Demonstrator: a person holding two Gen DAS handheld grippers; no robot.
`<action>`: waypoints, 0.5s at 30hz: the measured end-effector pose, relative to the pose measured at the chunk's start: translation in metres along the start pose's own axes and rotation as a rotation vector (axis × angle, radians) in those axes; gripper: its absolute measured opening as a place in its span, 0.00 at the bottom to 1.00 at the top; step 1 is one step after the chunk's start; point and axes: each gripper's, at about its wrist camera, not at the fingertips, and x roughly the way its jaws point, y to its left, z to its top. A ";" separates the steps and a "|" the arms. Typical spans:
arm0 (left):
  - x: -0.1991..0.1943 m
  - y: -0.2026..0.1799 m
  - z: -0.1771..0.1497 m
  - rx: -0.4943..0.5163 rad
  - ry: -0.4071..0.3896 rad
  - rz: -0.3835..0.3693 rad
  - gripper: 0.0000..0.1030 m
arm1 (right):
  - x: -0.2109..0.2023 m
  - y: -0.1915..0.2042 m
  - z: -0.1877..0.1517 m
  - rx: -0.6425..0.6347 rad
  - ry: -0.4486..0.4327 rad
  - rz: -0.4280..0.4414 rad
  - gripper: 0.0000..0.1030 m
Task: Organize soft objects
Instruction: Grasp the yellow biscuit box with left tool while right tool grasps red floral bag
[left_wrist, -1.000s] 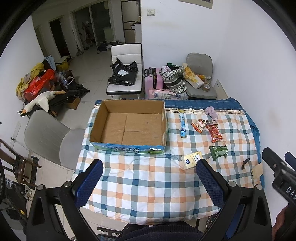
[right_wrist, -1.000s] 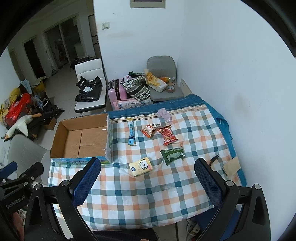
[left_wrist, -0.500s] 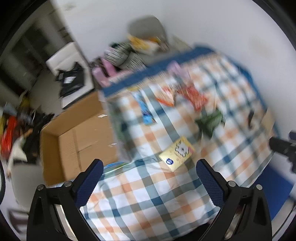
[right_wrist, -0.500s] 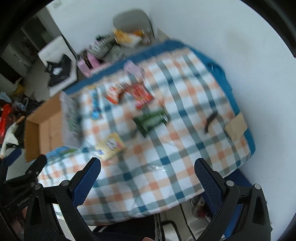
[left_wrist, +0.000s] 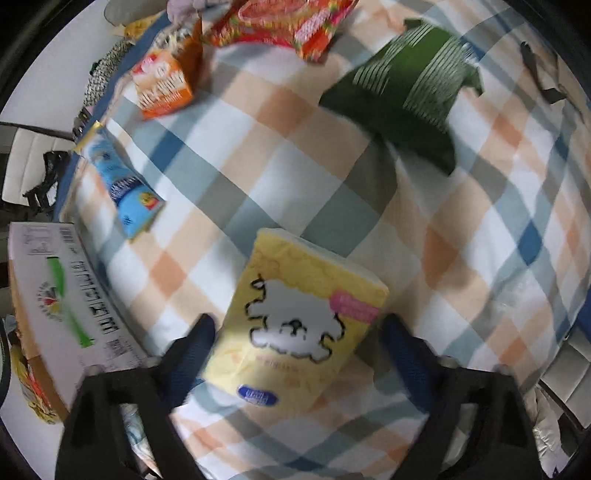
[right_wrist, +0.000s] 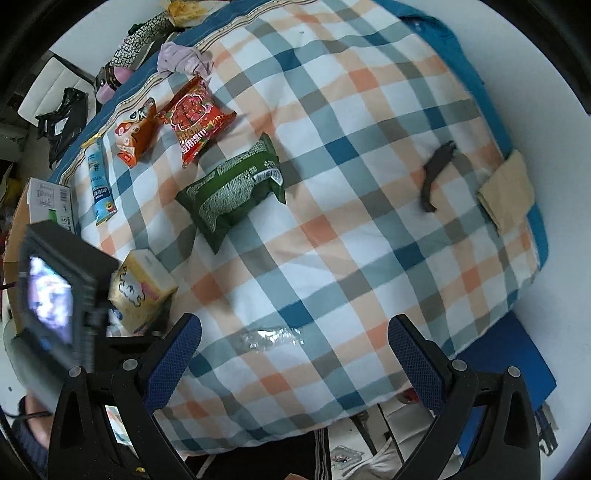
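Yellow tissue pack (left_wrist: 295, 325), cartoon dog printed, wording blurred, lies on checked cloth (left_wrist: 280, 155).

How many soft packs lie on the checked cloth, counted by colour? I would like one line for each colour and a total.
Yellow: 1, the tissue pack
Green: 1, the green pack
Red: 1, the red pack
Orange: 1, the orange pack
Blue: 1, the blue pack
Total: 5
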 end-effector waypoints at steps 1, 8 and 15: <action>0.002 0.002 0.000 -0.006 0.000 -0.003 0.75 | 0.002 0.003 0.006 -0.014 -0.004 -0.008 1.00; -0.010 0.074 0.003 -0.387 -0.041 -0.220 0.70 | 0.007 0.035 0.064 -0.099 -0.015 0.003 1.00; 0.019 0.142 0.015 -0.729 0.002 -0.360 0.68 | 0.036 0.086 0.153 -0.178 -0.002 -0.033 1.00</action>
